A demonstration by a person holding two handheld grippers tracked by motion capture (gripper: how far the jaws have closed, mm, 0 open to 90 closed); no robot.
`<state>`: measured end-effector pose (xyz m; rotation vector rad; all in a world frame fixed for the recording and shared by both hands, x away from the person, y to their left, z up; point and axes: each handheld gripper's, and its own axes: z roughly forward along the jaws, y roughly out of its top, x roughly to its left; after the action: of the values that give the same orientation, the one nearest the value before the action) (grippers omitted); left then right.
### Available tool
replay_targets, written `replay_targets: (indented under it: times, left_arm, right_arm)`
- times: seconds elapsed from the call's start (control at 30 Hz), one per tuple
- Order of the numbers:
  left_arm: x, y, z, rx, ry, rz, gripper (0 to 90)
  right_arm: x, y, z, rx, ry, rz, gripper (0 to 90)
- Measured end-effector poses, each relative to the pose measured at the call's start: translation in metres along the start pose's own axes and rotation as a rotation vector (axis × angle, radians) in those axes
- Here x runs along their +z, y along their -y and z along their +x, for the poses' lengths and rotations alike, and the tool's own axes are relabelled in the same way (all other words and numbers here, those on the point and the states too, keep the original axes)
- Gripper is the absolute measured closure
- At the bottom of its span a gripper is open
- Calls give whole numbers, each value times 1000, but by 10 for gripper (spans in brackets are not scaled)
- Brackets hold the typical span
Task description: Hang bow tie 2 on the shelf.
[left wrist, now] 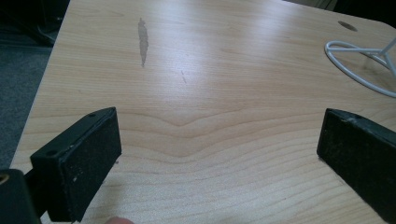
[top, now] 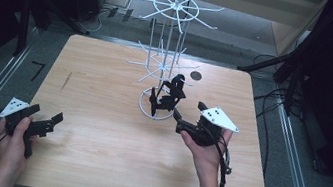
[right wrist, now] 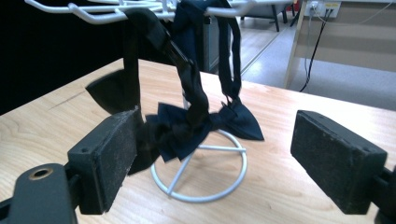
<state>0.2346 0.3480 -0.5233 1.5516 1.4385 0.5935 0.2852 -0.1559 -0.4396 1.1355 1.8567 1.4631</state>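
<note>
Bow ties (right wrist: 205,128) hang by their dark neck straps (right wrist: 196,88) from the lower arms of a white wire display rack (top: 174,8), centre of the high view, bows dangling just above the rack's ring base (right wrist: 201,184). At least two, dark navy or black; the exact count is hard to tell where they bunch together. In the high view the bundle (top: 168,96) sits mid-frame, right of centre.

Handling, as a judgement: fabric, very light, soft and floppy, not fragile, not slippery against the rough pads. The bows will swing and fold if nudged. The straps look looped over hook ends, so a straight pull could drag the light rack; better to lift up and off the arm. Best hold: the knotted centre of a bow, or a strap just below the hook, not a loose wing.

Right hand-held gripper (top: 180,121) sits just right of the bundle, pointed at it; in its own view the jaws stand wide apart, nothing between the pads (right wrist: 109,154), the bows just beyond the left one.

Left hand-held gripper (top: 51,123) is lower left in the high view, well apart from the rack, jaws spread wide over bare desk (left wrist: 196,93), holding nothing.
</note>
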Motion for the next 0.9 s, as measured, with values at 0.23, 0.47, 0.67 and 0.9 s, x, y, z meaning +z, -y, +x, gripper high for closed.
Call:
replay_targets:
  times: [0.23, 0.47, 0.67, 0.9]
  left_arm:
    - [0, 0, 0, 4, -2, 1, 2]
    - [0, 0, 0, 6, -3, 3, 2]
    - [0, 0, 0, 3, 1, -1, 2]
    - [0, 0, 0, -1, 0, -4, 1]
  right_arm:
    - [-11, 12, -12, 36, 14, 0, 132]
    - [-22, 25, -25, 72, 34, 8, 133]
    - [-31, 42, -37, 89, 63, 30, 133]
    - [-44, 53, -49, 94, 93, 50, 134]
